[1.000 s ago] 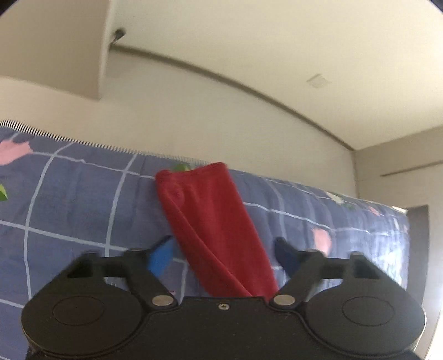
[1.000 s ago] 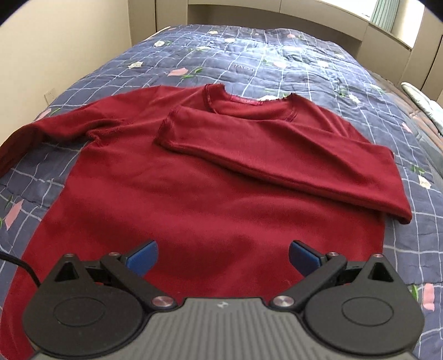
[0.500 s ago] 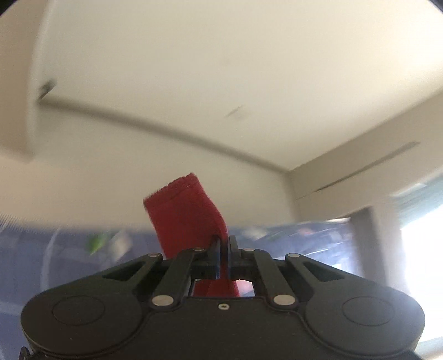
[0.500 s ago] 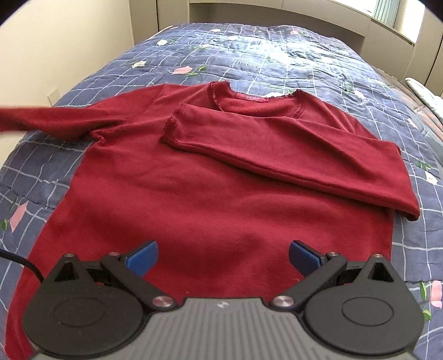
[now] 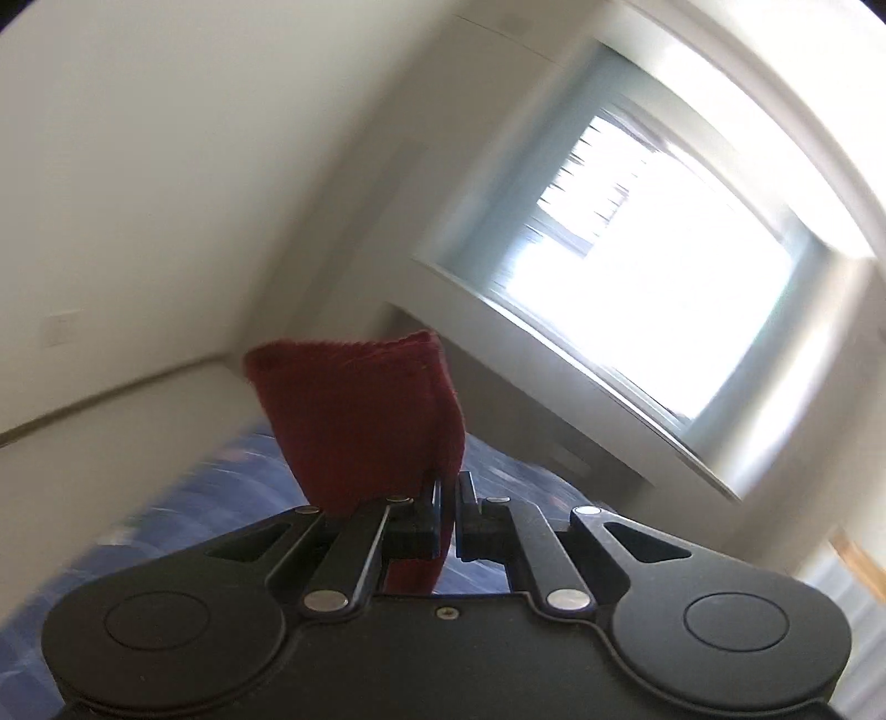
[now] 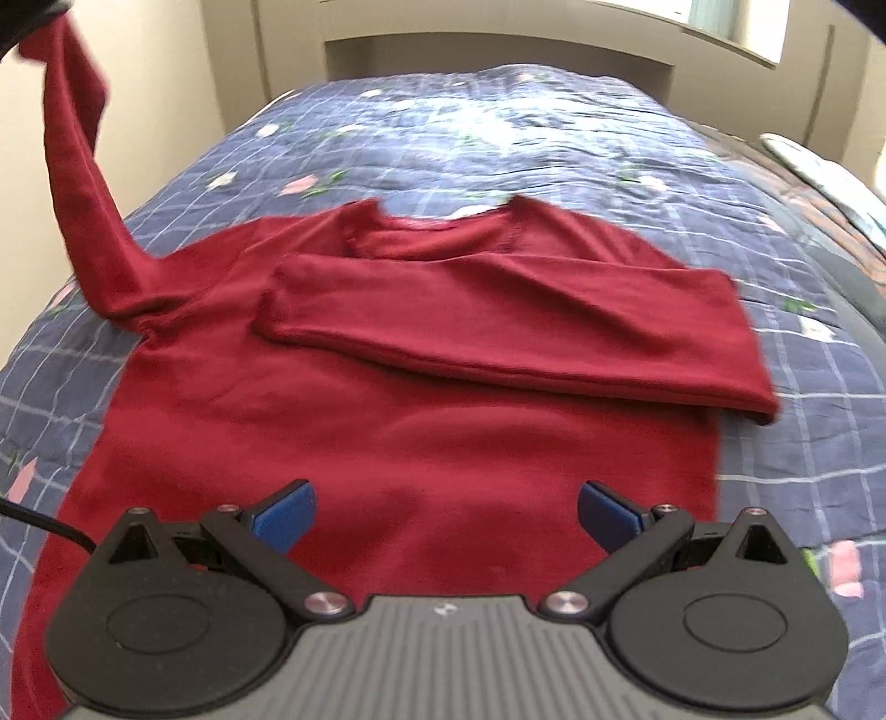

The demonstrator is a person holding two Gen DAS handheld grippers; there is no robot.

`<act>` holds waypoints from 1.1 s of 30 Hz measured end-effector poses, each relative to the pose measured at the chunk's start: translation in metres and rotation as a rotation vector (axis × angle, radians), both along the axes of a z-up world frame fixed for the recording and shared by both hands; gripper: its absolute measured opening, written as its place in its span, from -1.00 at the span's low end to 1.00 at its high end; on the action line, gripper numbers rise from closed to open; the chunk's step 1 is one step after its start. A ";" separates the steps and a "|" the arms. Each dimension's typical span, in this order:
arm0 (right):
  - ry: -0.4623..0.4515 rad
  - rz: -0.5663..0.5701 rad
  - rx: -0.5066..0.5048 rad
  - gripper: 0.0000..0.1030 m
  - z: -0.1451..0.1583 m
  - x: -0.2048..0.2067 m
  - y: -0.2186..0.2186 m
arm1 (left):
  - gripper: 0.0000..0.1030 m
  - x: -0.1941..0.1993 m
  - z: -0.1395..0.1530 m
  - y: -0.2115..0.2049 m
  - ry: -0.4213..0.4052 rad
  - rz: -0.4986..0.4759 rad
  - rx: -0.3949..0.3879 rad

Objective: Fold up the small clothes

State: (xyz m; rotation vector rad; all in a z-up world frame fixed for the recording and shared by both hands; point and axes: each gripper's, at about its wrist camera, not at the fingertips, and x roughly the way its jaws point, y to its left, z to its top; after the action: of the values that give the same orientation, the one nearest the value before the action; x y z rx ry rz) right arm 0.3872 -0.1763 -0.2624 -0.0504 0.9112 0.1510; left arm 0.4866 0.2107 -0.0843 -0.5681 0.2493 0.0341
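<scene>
A dark red long-sleeved sweater (image 6: pixel 387 421) lies flat on the blue quilted bed (image 6: pixel 498 122). One sleeve (image 6: pixel 515 321) is folded across the chest. The other sleeve (image 6: pixel 83 183) rises steeply to the upper left, lifted by its end. In the left wrist view my left gripper (image 5: pixel 448 515) is shut on that sleeve's cuff (image 5: pixel 360 421), which sticks up past the pinched fingers. My right gripper (image 6: pixel 446 512) hovers open over the sweater's lower body, nothing between its blue pads (image 6: pixel 285 518).
A wall (image 6: pixel 160 83) runs along the bed's left side. A headboard ledge (image 6: pixel 498 50) stands at the far end and a bright window (image 5: pixel 653 266) beyond. A black cable (image 6: pixel 39 523) lies at the near left. A pale folded cloth (image 6: pixel 819 171) sits at the far right.
My left gripper shut on the sleeve cuff, then rose and rolled, pulling the sleeve up off the bed. The right gripper shifted slightly over the sweater and stayed open.
</scene>
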 end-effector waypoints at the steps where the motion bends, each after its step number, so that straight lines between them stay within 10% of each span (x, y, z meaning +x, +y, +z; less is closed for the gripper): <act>1: -0.004 -0.018 0.000 1.00 0.001 0.000 -0.008 | -0.93 0.010 0.002 -0.022 -0.002 -0.064 0.023; 9: -0.015 -0.160 -0.024 1.00 0.007 -0.009 -0.085 | -0.92 0.063 -0.039 -0.193 0.088 -0.463 0.264; 20: 0.059 -0.302 -0.027 1.00 -0.011 -0.038 -0.164 | -0.88 0.036 -0.167 -0.300 0.416 -0.617 0.226; 33: 0.054 -0.261 -0.005 1.00 -0.006 -0.025 -0.150 | 0.41 0.010 -0.164 -0.290 0.494 -0.613 0.167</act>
State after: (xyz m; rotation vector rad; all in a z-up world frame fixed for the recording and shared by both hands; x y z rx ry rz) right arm 0.3625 -0.3266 -0.2687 0.0685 0.9636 -0.0932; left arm 0.4966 -0.0793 -0.2480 -0.2904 0.8843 -0.3994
